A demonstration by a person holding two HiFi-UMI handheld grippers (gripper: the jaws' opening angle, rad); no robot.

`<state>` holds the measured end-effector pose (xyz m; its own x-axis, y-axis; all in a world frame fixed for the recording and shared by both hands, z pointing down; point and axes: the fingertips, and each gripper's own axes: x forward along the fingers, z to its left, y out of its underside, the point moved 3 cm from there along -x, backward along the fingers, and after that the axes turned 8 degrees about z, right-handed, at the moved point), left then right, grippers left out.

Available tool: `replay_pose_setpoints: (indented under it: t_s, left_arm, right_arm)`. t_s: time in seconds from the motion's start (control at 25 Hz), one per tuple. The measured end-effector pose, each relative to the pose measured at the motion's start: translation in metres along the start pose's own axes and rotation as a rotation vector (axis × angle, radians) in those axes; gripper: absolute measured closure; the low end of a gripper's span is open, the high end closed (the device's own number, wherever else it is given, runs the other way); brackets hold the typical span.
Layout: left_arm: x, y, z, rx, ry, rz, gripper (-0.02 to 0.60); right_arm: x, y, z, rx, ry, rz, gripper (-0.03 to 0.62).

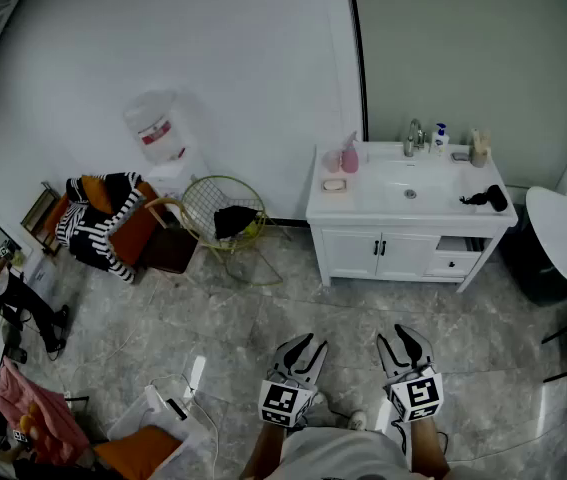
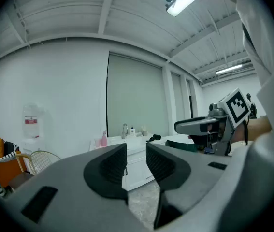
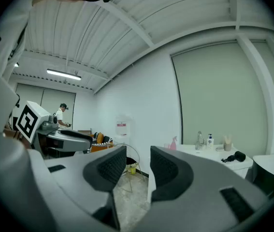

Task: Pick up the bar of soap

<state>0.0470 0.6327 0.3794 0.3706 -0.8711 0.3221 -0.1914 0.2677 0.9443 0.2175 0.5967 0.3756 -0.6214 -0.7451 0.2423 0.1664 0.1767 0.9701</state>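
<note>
While soap bar (image 1: 334, 184) lies on vanity (image 1: 363, 201), long axis left-right, left tongs (image 1: 306, 346), right tongs (image 1: 402, 338) narrowly apart, empty.

Left tool (image 1: 305, 348), right tool (image 1: 401, 340): jaws ajar
</note>
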Motion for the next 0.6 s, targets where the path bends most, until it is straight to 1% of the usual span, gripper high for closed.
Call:
replay_pose_setpoints:
  t_s: [0.12, 0.2, 0.44, 0.6]
  left_arm:
    - [-0.003, 0.004, -0.010, -0.002, 0.003, 0.004, 0.445]
    - [-0.004, 0.007, -0.012, -0.008, -0.001, 0.007, 0.448]
    - [0.013, 0.003, -0.003, 0.011, -0.018, 0.004, 0.457]
    - [0.028, 0.003, 0.014, -0.003, -0.008, -0.004, 0.459]
  right_arm:
    - [-0.010, 0.002, -0.002, 0.052, 0.013, 0.002, 0.424]
    - [-0.013, 0.007, -0.002, 0.069, 0.004, 0.001, 0.424]
    - [0.002, 0.013, -0.012, 0.079, 0.000, 0.014, 0.424]
    - [0.026, 0.012, -0.015, 0.059, -0.012, 0.022, 0.424]
